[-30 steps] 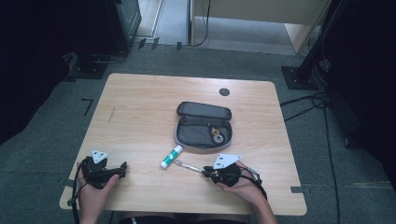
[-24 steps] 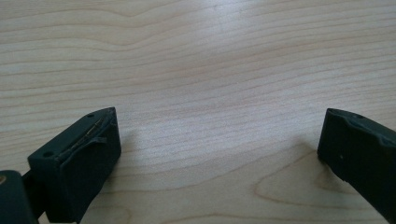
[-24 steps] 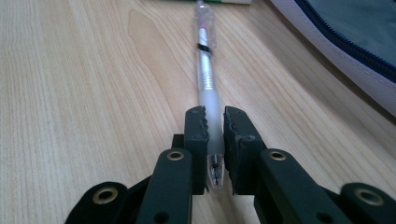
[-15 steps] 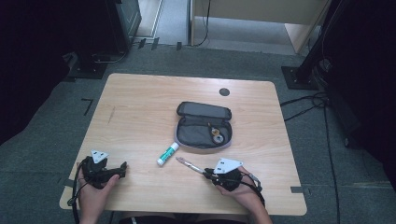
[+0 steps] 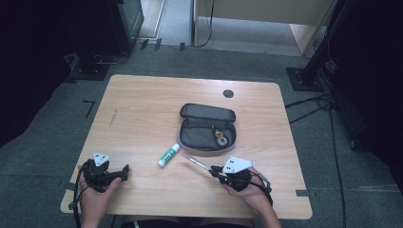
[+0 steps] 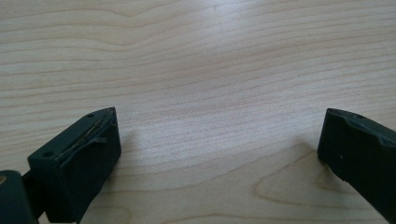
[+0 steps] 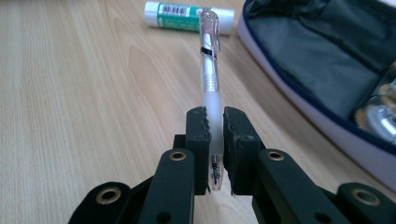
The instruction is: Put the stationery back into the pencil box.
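At lower right of the high view, the right tool (image 5: 216, 169) clamps a clear pen (image 5: 195, 162) above the tabletop (image 5: 142, 109) — the left tool (image 5: 124, 172), lower left, gapes empty — with glue stick (image 5: 168, 155) and open pencil case (image 5: 206, 128) beyond.

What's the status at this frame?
Right gripper shut on pen. Left gripper open, idle. Open case ahead; glue stick lies beside the path.
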The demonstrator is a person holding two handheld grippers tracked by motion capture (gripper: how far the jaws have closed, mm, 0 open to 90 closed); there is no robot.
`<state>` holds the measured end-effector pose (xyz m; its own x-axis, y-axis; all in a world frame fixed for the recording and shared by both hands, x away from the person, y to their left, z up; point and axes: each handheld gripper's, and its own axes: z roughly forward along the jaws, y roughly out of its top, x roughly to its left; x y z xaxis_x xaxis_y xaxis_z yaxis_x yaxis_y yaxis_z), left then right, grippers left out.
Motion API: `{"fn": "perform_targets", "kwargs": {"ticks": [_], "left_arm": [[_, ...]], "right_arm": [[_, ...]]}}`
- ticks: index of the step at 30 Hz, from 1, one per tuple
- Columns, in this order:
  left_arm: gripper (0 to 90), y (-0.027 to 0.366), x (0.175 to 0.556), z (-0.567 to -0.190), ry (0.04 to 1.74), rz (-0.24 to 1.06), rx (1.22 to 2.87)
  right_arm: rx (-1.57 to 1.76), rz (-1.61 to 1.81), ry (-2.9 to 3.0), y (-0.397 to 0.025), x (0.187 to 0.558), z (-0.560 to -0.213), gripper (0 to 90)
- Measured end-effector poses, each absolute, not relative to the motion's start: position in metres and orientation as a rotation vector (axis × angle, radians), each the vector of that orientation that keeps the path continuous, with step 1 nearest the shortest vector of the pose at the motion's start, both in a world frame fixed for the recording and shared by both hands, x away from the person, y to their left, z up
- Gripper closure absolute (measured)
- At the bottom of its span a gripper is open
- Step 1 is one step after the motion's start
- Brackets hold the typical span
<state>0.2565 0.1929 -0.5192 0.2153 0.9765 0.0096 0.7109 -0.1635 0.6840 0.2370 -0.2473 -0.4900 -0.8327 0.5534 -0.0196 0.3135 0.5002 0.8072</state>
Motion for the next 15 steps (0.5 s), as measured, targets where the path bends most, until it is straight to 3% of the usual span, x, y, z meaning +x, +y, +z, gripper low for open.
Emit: {"fn": "perform_targets", "kwargs": {"ticks": [15], "left_arm": [[0.0, 0.193, 0.257, -0.519, 1.555, 0.626, 1.942]], "right_arm": [[0.735, 1.26, 2.399, -0.253, 0.255, -0.461, 81.4]]}}
